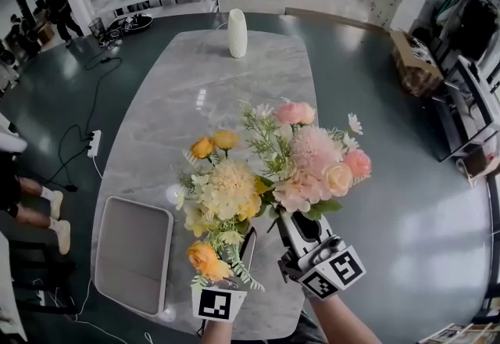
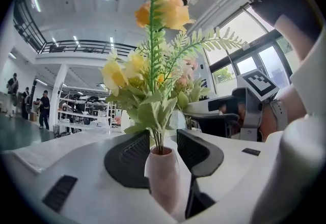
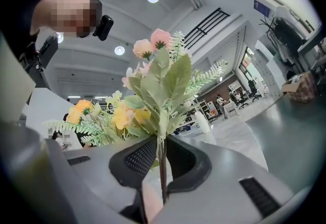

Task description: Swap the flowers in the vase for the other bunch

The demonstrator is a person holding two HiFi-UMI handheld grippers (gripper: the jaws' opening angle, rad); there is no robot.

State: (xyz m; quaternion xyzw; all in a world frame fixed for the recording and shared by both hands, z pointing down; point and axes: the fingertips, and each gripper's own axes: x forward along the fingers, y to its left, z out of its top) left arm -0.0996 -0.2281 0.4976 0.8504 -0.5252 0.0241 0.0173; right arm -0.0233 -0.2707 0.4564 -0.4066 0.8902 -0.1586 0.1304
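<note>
I logged the left gripper (image 2: 162, 135) with jaws wide either side of the pink vase (image 2: 164, 177) of yellow flowers (image 1: 223, 190) over the surface's (image 1: 195, 92) near end, not pressing it, and the right gripper (image 3: 162, 141) clamped narrow on the pink bunch's (image 1: 312, 159) thin stems (image 3: 162, 167); I judged both bunches light and springy, best gripped low on the stems

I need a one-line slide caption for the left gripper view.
Yellow bunch in its pink holder, between the open jaws of the left tool.
</note>
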